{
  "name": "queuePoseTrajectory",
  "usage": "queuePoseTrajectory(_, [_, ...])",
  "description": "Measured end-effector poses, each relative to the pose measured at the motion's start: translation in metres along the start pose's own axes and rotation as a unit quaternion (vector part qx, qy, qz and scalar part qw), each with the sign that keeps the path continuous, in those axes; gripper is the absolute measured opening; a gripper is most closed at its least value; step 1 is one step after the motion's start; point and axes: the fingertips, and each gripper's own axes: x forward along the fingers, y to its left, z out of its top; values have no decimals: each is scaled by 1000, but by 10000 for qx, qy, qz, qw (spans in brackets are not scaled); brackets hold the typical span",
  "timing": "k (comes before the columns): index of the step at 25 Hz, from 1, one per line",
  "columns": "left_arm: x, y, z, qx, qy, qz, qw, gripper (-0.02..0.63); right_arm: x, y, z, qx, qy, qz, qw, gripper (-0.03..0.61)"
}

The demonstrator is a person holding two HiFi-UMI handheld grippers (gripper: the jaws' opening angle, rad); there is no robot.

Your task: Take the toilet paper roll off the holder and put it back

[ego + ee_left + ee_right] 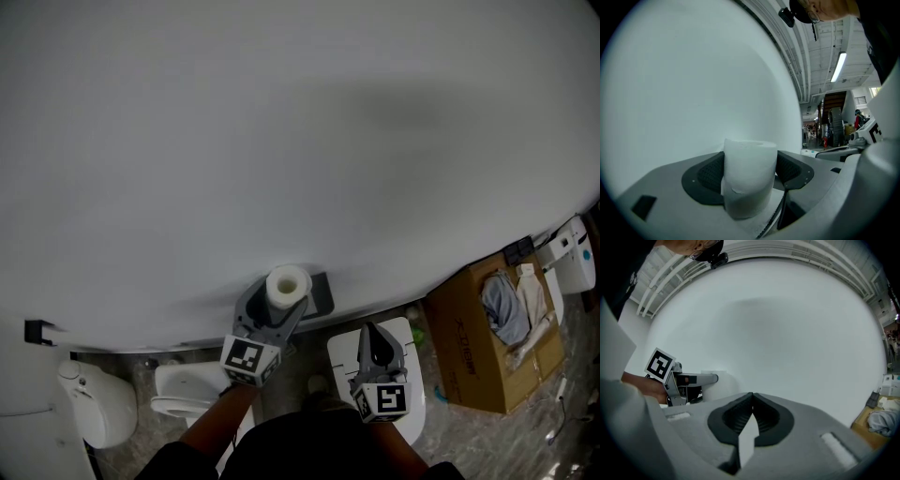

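My left gripper (279, 302) is shut on the white toilet paper roll (289, 282), which stands upright between its jaws close to the white wall. In the left gripper view the roll (750, 178) fills the gap, with both dark pads (705, 178) pressed against its sides. A dark grey holder plate (322, 296) shows just right of and behind the roll, and whether the roll touches it I cannot tell. My right gripper (373, 339) hangs lower right, shut and empty, its jaw tips (752, 398) meeting. The right gripper view also catches the left gripper (689, 380) with the roll (715, 379).
A white wall (300, 141) fills most of the head view. Below it are a white toilet (183, 389), a white container (94, 408) at the far left, a white lid (417, 370) under my right gripper, and an open cardboard box (464, 342) with cloth at the right.
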Motion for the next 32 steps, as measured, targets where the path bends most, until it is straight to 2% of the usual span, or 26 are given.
queuePoseTrajectory(7, [-7, -1, 1, 13, -127, -32, 9999, 328, -2, 2, 7, -31, -65, 13, 10000, -2])
queuePoseTrajectory(15, [-13, 4, 11, -283, -420, -75, 9987, 382, -8, 6, 5, 83, 77, 23, 9999, -3])
queuePoseTrajectory(21, [-32, 10, 24, -437, -651, -13, 9969, 385, -13, 14, 5, 37, 61, 87, 9999, -3])
queuePoseTrajectory(26, [-65, 8, 36, -458, -754, 106, 9960, 384, -23, 31, 9, -8, 32, 200, 9998, -2])
queuePoseTrajectory(32, [-139, -5, 36, -467, -777, 305, 9954, 366, -52, 72, 7, -108, 72, 465, 9988, -2])
